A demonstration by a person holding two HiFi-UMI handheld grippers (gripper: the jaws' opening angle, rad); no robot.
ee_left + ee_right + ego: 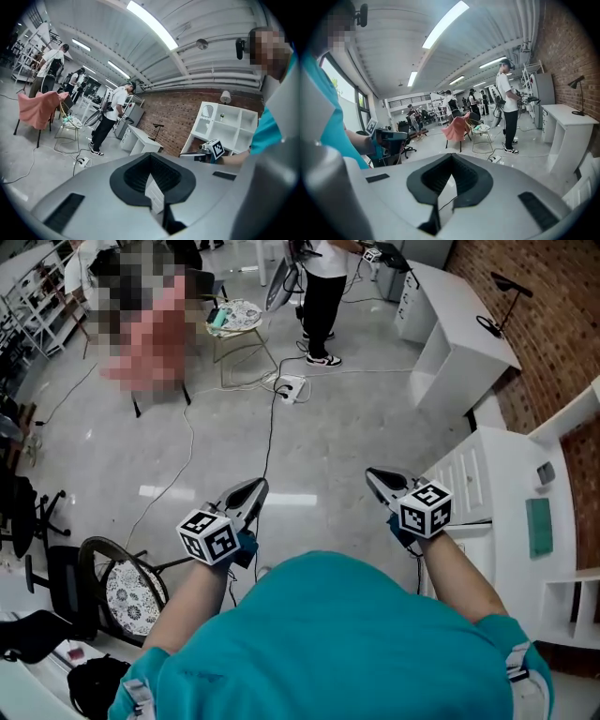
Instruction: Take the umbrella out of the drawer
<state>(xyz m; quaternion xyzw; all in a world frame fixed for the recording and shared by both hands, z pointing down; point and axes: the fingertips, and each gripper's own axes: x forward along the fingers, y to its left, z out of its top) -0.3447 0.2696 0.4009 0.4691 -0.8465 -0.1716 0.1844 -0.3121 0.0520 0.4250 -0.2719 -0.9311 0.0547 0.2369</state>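
Observation:
No umbrella shows in any view. In the head view my left gripper and right gripper are held out level above the grey floor, both with jaws together and nothing between them. A white drawer cabinet stands just right of the right gripper, its drawers closed. The left gripper view looks along the shut left gripper towards a white shelf unit, with the right gripper off to the side. The right gripper faces the open room, and the left gripper shows at its left.
A black cable runs over the floor to a power strip. A chair draped in pink cloth and a round side table stand beyond. A person stands by a white desk. A patterned round chair is low left.

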